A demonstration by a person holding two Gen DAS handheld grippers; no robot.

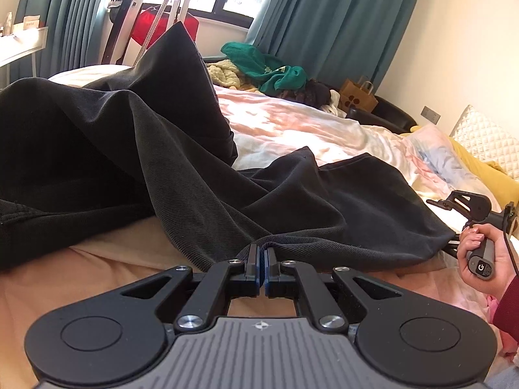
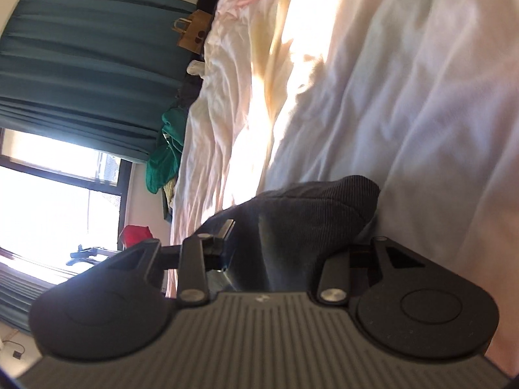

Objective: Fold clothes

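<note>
Black garment (image 1: 136, 149) sprawls across the left and near part of the bed (image 1: 292, 123), heaped high on the left. Left claw (image 1: 262, 256) is pinched together on its near hem. Right claw (image 2: 292, 246), rolled sideways at the far right, stands apart with a corner of the cloth between its fingers; whether its pads press the fabric I cannot tell.

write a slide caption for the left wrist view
Left gripper shut on black garment hem on the bed.
</note>
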